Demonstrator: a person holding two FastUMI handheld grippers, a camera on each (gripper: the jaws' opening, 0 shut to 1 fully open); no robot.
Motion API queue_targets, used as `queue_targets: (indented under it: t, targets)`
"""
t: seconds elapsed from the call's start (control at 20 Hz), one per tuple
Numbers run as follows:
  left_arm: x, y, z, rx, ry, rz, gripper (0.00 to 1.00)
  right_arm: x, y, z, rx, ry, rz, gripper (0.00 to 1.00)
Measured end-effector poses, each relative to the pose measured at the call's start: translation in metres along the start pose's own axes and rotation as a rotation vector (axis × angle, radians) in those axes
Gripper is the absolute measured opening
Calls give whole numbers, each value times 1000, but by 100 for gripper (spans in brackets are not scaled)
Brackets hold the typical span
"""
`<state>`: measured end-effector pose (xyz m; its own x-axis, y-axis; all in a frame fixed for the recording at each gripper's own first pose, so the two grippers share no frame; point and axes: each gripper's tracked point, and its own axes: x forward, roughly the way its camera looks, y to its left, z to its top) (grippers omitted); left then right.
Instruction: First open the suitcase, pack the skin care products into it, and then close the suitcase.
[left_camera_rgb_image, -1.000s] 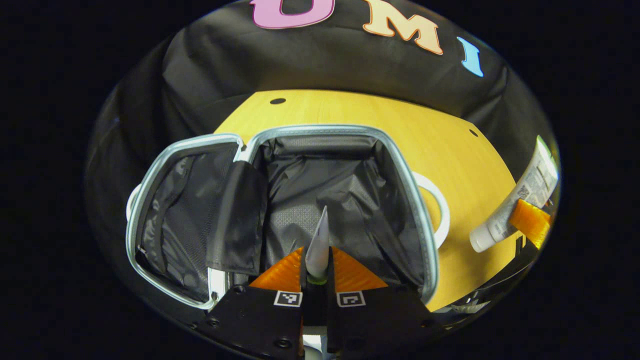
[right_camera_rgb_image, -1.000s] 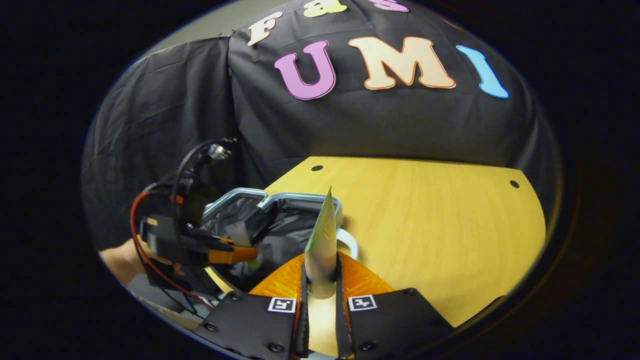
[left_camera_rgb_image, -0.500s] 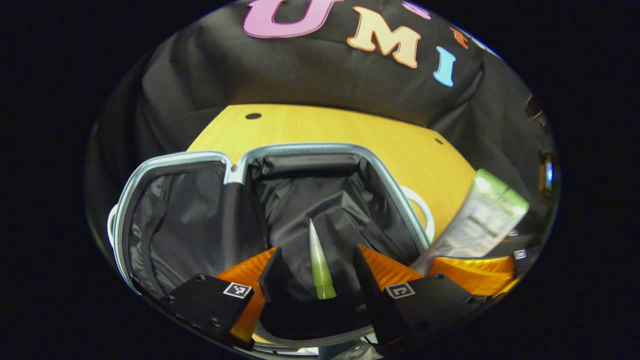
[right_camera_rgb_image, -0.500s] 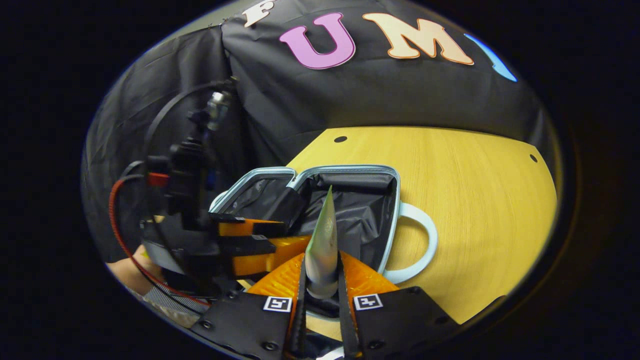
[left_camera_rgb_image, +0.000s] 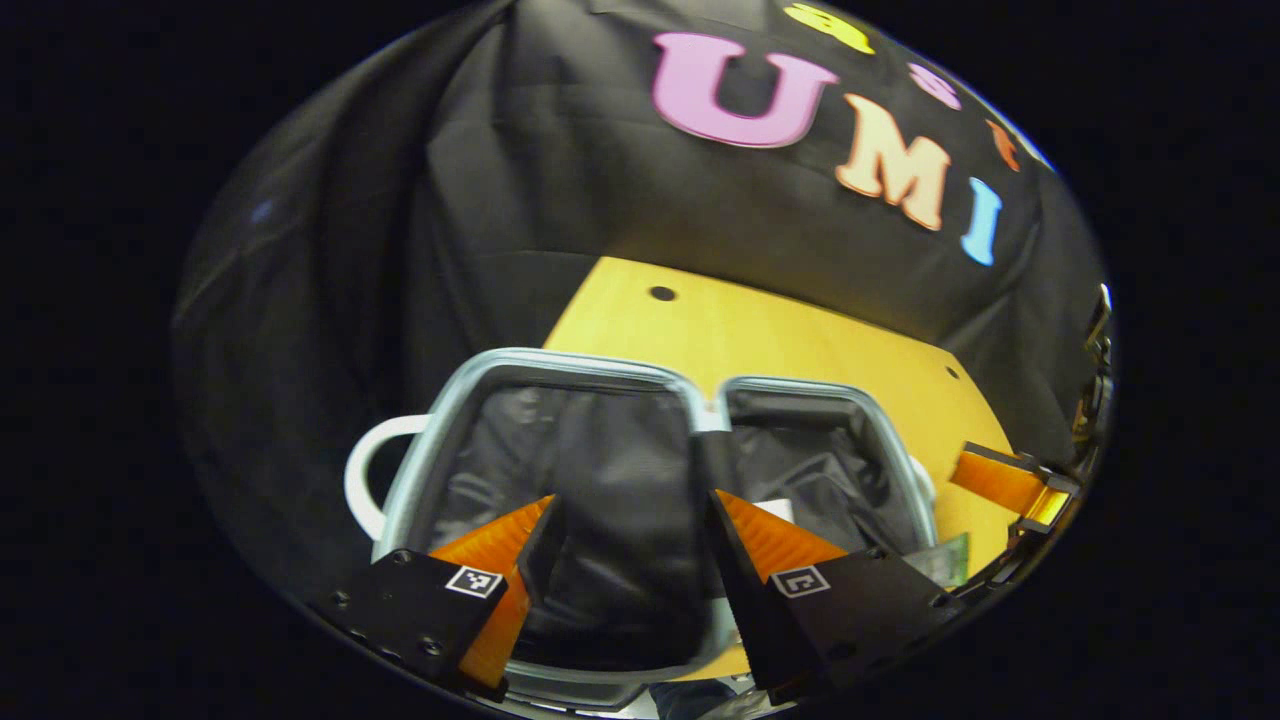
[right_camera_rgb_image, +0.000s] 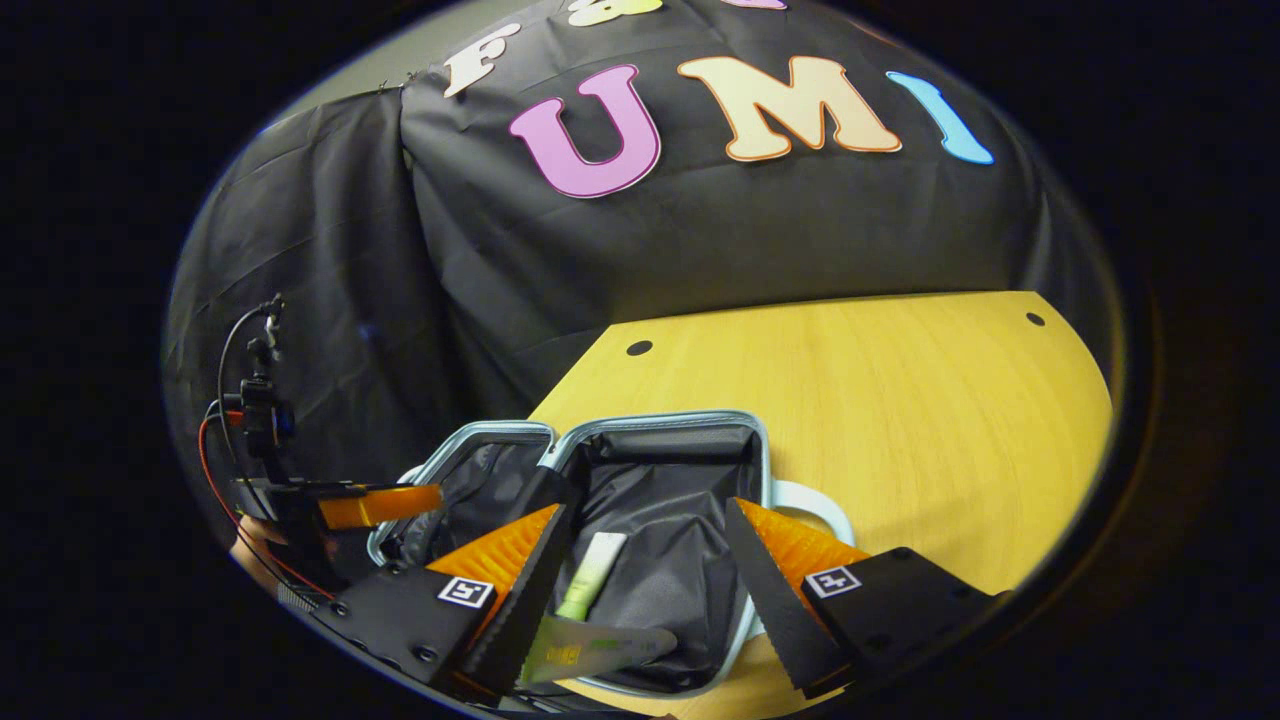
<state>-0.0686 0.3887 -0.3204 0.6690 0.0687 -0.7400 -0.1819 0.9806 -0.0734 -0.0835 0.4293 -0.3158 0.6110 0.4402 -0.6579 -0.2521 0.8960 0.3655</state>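
Suitcase (right_camera_rgb_image: 690, 560): lies open on the bench (right_camera_rgb_image: 900, 400), both halves lined in black, its white handle on the side away from the lid half.
Tubes: a pale green tube (right_camera_rgb_image: 592, 575) and a grey-green tube (right_camera_rgb_image: 600, 650) both lie in the suitcase's main half, the second across the near rim.
Right gripper (right_camera_rgb_image: 640, 580): above the suitcase's near edge, jaws spread wide, holding nothing.
Left gripper (left_camera_rgb_image: 630, 560): above the lid half, jaws apart and empty.
Step in hand: packing looks done, so closing comes next, by my reading.
Doing it well: nudge the grey-green tube fully inside the rim first, or the lid may pinch it; then lift the lid half by its far edge and swing it over the hinge evenly.
Right gripper view adds: both tubes inside, plus the left gripper beside the lid half.
Left gripper view adds: the lid half close up, and an orange finger (left_camera_rgb_image: 1005, 482) of the right gripper beyond the suitcase's main half.
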Motion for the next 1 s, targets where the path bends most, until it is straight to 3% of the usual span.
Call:
queue_targets:
  t: [0.3,0.4,0.75,0.95,1.0]
  targets:
    - [-10,133,-5,-119,4,215,84,-19,3,15,-42,-46,13,97]
    - [-5,161,-8,-162,13,253,82,-23,2,20,-53,-57,0,97]
    - [32,212,-15,-242,59,289,82,-36,-10,36,-56,-92,-55,97]
    - [58,219,-28,-276,140,257,68,-47,-23,44,-59,-110,-89,97]
    - [64,217,-34,-280,166,245,58,-49,-26,46,-58,-117,-98,97]
